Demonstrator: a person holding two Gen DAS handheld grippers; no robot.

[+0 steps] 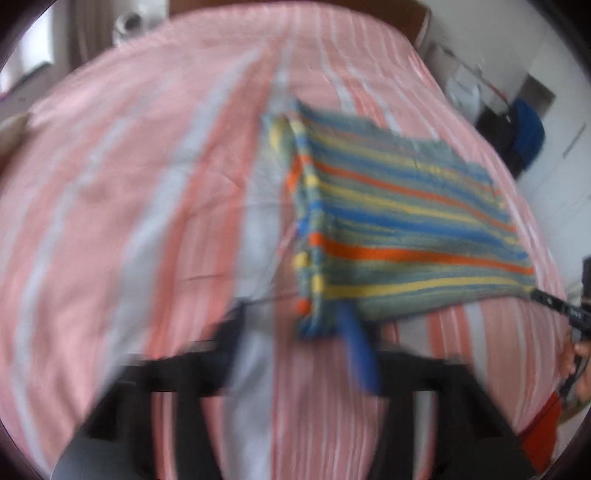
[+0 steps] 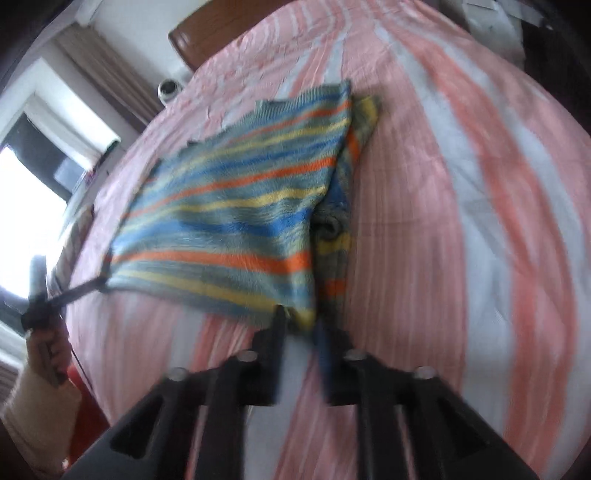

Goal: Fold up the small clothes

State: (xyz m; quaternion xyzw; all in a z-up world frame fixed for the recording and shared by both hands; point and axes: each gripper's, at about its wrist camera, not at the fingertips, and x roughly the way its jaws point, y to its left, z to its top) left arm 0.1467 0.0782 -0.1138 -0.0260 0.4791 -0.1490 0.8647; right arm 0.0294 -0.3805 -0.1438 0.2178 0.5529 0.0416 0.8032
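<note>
Pink, white and coral striped bedding [image 1: 155,206] covers a wide bed that fills both wrist views, creased here and there. Beyond its far end stands a brown wooden headboard [image 2: 207,33], with beige curtains [image 2: 107,77] and a bright window [image 2: 26,192] to one side; on the other side of the room dark and blue items [image 1: 524,133] hang against a white wall. Both views are smeared by motion. On the bed lies a small knitted garment [image 2: 229,218], grey-green with horizontal stripes of orange, yellow and blue, spread mostly flat, with one side folded so that a narrow band of a lower layer shows along that edge. Left gripper [image 1: 295,332]: its black and blue fingers stand spread wide at the garment's near corner, the blue one against the cloth's edge; no pinch shows. Right gripper [image 2: 299,325]: its fingers stand a little apart around the near corner of the garment; whether the pads press the cloth cannot be told through the blur. A hand [image 2: 48,350] with a pale sleeve holds the left tool's handle.
</note>
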